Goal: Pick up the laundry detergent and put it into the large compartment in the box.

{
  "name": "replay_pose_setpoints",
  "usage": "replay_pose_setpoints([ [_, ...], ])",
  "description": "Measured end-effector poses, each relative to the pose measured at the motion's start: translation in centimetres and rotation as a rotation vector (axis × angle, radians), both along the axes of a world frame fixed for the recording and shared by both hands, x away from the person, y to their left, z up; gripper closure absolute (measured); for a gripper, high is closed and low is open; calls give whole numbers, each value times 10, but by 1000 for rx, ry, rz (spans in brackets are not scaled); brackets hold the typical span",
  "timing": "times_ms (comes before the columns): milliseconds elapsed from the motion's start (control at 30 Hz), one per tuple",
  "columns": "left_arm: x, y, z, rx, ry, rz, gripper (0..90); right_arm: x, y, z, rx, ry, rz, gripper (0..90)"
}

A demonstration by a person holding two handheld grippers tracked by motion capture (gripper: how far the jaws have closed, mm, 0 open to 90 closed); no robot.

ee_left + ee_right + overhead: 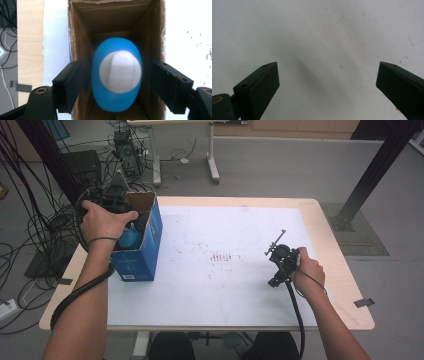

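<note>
One blue bottle (116, 77) stands in one box (75, 37), between the open left tongs (122, 87); right tongs (327, 87) open.

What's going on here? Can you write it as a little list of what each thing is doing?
work: blue bottle going into a box
box: blue outside, open top, stands at the table's left edge
bottle: blue, white cap, inside the box
left gripper: over the box, open, pads clear of the bottle
right gripper: open, nothing between its jaws, over the white mat

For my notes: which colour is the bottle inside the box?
Blue bottle with a white cap; the left gripper view shows it best.
</note>
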State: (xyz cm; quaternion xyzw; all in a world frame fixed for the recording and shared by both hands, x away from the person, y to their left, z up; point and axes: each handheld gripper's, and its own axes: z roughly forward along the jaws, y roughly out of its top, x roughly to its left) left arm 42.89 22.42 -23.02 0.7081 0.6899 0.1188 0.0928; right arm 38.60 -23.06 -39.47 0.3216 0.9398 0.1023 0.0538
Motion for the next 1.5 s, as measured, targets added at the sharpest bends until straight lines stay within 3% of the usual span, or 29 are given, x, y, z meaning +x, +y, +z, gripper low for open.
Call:
replay_pose_setpoints([
  [433,-8,-11,27,14,-32,-30,212,0,3,4,2,-9,6,44],
  [800,-14,-19,45,5,-23,-54,147,0,4,5,0,-12,12,44],
  [1033,-17,-29,53,4,0,-98,102,2,5,6,5,-8,12,44],
  [1300,-25,-43,66,-12,-15,-149,76,1,7,13,-1,-14,12,44],
  [1500,-31,-59,70,-20,7,-204,66,-1,7,17,-8,-20,12,44],
])
